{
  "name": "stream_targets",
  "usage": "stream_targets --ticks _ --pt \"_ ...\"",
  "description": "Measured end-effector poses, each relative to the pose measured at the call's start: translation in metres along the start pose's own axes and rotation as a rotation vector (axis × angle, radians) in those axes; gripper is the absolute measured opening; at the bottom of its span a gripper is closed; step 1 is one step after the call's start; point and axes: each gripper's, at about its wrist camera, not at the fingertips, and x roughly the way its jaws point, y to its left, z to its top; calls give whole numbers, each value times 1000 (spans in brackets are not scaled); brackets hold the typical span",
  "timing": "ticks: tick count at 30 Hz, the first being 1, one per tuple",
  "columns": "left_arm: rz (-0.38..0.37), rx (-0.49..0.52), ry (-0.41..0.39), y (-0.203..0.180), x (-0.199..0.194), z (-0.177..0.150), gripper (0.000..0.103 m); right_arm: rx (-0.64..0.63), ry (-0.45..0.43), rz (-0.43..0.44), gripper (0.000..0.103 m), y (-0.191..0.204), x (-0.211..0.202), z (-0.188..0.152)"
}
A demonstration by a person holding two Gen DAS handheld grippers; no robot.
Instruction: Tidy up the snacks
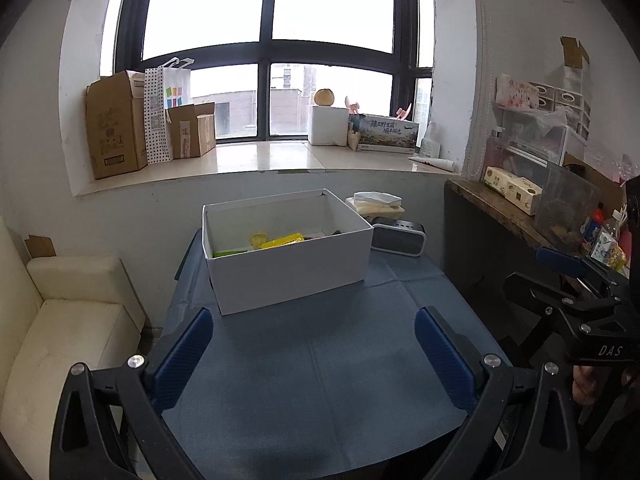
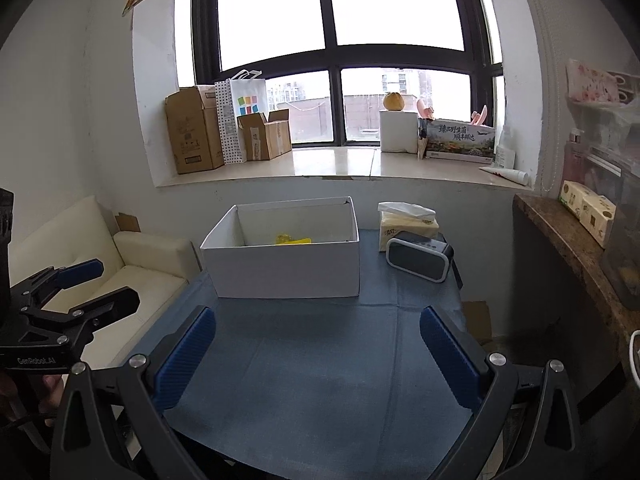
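A white open-top box [image 1: 288, 268] [image 2: 286, 268] stands at the far middle of a table covered in blue cloth [image 1: 320, 368] [image 2: 320, 360]. Inside it lie yellow snack packets [image 1: 280, 241] [image 2: 291, 239] and a green one [image 1: 228, 253]. My left gripper [image 1: 314, 344] hovers open over the near part of the cloth, nothing between its blue pads. My right gripper [image 2: 316, 340] is open too, likewise with nothing in it, a little short of the box. Each gripper shows at the other view's edge, the right [image 1: 560, 276] and the left [image 2: 92, 284].
A grey speaker [image 1: 398, 236] [image 2: 420, 256] and a tissue pack [image 1: 378, 204] [image 2: 406, 220] sit right of the box. A cream sofa [image 1: 72, 320] [image 2: 140, 272] is on the left, a cluttered counter [image 1: 520, 216] [image 2: 576, 240] on the right. Cartons line the window sill [image 1: 248, 160].
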Motion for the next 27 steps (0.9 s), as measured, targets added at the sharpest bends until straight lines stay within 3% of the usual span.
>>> stream_targets --ticks 27 --pt "-9 6 9 -7 -12 3 103 4 -4 19 103 2 -14 -1"
